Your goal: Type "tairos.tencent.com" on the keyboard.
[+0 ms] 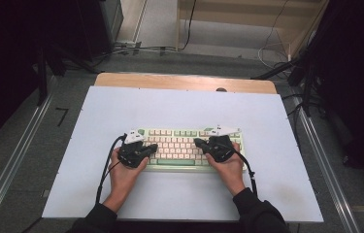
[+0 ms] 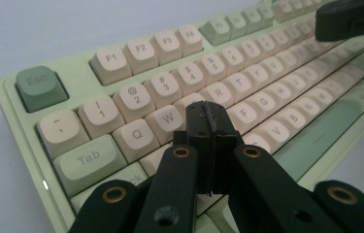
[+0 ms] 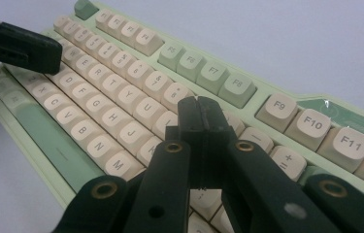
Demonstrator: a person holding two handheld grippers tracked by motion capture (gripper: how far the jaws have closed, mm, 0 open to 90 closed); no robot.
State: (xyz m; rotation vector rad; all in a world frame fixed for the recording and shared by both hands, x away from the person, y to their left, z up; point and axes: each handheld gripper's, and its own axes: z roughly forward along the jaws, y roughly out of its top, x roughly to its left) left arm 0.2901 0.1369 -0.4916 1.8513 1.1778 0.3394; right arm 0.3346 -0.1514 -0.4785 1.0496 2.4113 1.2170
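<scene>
Two claws, left claw (image 1: pixel 151 147) and right claw (image 1: pixel 199 142), are pinched together on nothing over the green keyboard (image 1: pixel 182 144) mid-tabletop (image 1: pixel 121 107). I'd tap one key at a time with the closed tips, coming straight down so neighbouring keys stay untouched.

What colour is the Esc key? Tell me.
Darker green, on the Esc key; clearest in the left gripper view.
</scene>
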